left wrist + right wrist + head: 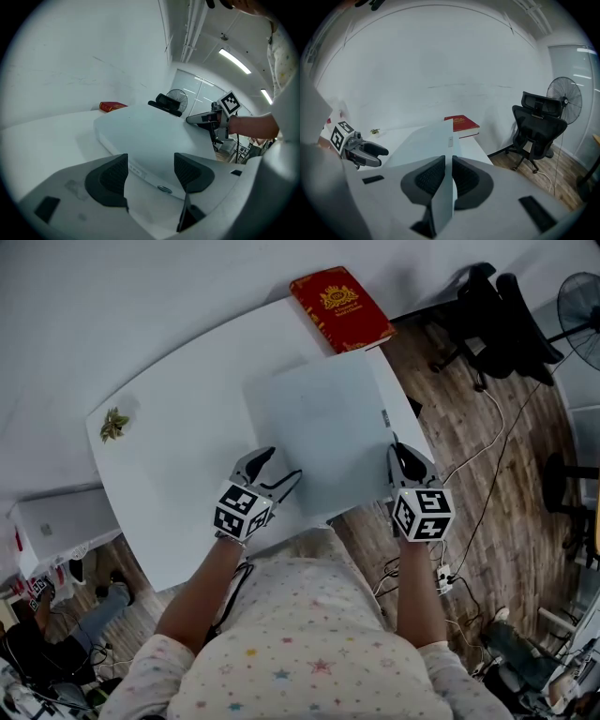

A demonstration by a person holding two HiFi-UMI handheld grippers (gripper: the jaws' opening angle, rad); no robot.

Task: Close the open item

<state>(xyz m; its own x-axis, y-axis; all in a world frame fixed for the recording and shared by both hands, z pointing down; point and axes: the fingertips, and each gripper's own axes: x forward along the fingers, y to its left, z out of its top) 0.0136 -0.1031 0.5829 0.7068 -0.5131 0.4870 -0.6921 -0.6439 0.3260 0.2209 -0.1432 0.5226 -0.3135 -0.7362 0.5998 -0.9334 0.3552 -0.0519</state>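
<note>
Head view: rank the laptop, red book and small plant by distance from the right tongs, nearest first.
1. The pale grey laptop, clamped at its right edge by the right tongs.
2. The red hardcover book, at the far edge of the white table, ahead of the tongs.
3. The small green plant sprig, far across on the table's left side.

White table: laptop, red book, plant
</note>
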